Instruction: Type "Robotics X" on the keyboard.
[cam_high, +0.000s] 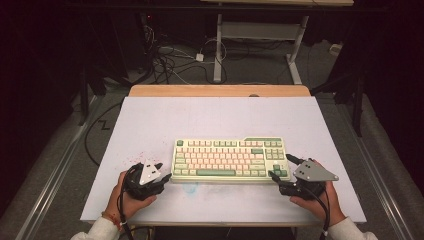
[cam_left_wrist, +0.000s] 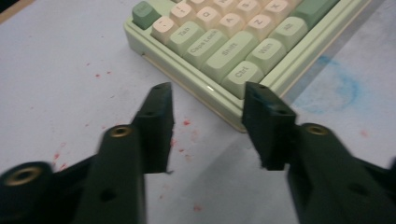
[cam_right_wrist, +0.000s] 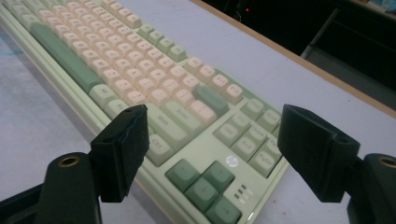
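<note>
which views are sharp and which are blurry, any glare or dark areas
High view: the table is evenly lit and sharp, the room behind very dark. Left gripper view: the keyboard legends read softly, the near jaws are blurred, and a small glint sits on its edge. Right gripper view: near keys fairly sharp, far rows soft, background dark.

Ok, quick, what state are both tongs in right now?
Left tongs: open, straddling the keyboard corner, not pressing on it.
Right tongs: open wide over the keyboard's right end, holding nothing.
</note>
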